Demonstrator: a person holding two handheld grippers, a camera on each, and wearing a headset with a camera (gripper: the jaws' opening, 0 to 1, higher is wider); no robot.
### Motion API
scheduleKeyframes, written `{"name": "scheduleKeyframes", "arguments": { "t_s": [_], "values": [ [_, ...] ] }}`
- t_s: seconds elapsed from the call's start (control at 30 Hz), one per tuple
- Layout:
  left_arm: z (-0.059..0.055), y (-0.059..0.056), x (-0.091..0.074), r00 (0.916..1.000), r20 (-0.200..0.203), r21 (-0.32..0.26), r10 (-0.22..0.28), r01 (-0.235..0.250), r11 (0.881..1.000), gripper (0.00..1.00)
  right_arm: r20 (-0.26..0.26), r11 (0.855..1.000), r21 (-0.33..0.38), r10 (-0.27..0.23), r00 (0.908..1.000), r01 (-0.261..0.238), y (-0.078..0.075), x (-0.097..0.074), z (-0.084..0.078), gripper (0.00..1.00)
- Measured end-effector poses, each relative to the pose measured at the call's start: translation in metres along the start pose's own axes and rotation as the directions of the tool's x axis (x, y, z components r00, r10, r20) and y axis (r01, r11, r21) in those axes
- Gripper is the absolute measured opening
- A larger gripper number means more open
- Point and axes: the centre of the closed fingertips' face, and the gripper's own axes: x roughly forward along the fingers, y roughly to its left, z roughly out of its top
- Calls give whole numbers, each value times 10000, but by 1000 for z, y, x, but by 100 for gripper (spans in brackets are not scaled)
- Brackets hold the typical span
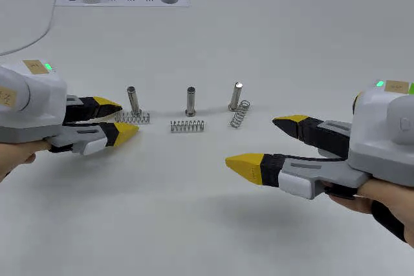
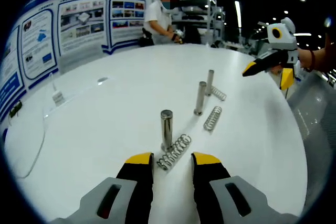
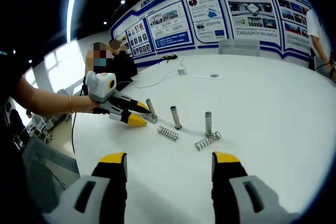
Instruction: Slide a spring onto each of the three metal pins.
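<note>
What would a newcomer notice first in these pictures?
Three metal pins stand upright in a row on the table, a spring lying beside each. The open left gripper has its jaw tips around one end of the leftmost spring; the right gripper, wide open, hangs apart at the right.

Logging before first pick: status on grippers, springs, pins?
Left gripper open, at left spring. Right gripper open, empty. All springs lying beside upright pins, none threaded. Nothing blocking.

Holds left gripper (image 1: 128, 116) low, jaws narrowly parted, tips pointing right; holds right gripper (image 1: 252, 140) opposite, jaws spread wide, tips pointing left.
</note>
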Motion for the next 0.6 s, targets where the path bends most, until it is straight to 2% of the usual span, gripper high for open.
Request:
{"name": "scheduleKeyframes", "arguments": {
  "t_s": [0.13, 0.27, 0.6],
  "values": [
    [-2, -2, 1, 9998, -110, 45, -194, 194, 9998, 28, -25, 9994, 357, 49, 10000, -49, 0, -1, -3, 66],
    [-3, 3, 1, 10000, -26, -114, -34, 33, 9999, 19, 8, 9995, 306, 4, 10000, -4, 0, -3, -3, 66],
    [-5, -2, 0, 9995, -139, 69, -297, 298, 9995, 13, -144, 9995, 305, 7, 9999, -3, 0, -5, -7, 66]
  ]
}}
